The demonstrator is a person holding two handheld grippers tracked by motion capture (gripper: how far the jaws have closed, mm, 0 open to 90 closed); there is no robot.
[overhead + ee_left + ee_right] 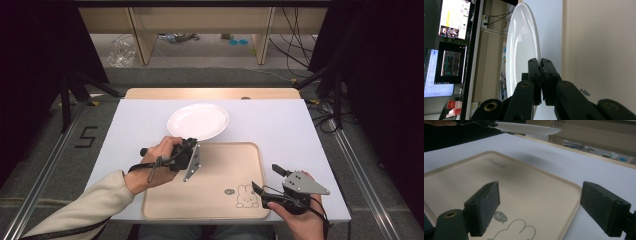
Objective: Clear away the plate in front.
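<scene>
**Plate pinched at its near rim, tray just behind it**

High view: the left gripper (192, 145) is clamped on the white plate (198, 121), which sits beyond the tray (252, 165)'s far-left corner.

Left gripper view: jaws are closed on the plate's rim.

Right gripper view: the right gripper (544, 207) is wide open, empty, over the tray's near-right corner.

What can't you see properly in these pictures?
- Plate near rim: in the high view the left gripper covers where it is pinched.
- Plate underside: hidden in the left gripper view.
- Tray drawing: cut off by the bottom edge in the right gripper view.
- Tray lettering: too small and blurred.
</scene>
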